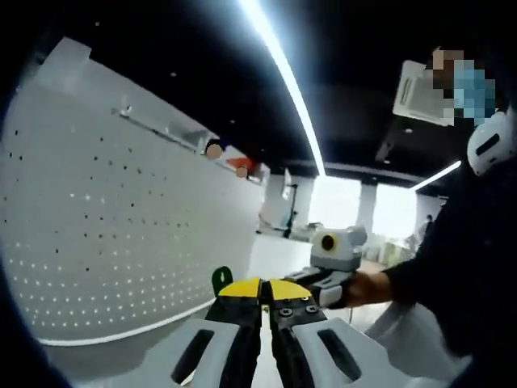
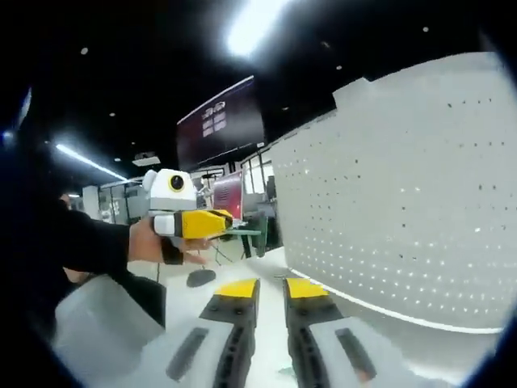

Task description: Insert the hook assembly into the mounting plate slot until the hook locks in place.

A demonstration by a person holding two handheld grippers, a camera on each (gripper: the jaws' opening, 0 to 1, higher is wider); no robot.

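The mounting plate is a large white perforated panel [image 1: 121,218], standing upright to the left in the left gripper view and to the right [image 2: 404,202] in the right gripper view. My left gripper [image 1: 262,284] is shut on the dark green hook assembly [image 1: 221,279], whose curved end pokes up beside the left jaw. In the right gripper view the left gripper [image 2: 222,223] is held in a hand, and the green hook assembly [image 2: 246,233] sticks out towards the panel, apart from it. My right gripper [image 2: 271,287] is open with nothing between its jaws; it also shows beside the left one [image 1: 311,279].
A white table top [image 2: 194,303] runs along the panel's foot. A person's dark sleeve [image 1: 452,275] fills the right side. Small round objects [image 1: 214,149] sit at the panel's top edge. A dark wall screen [image 2: 220,121] hangs in the background.
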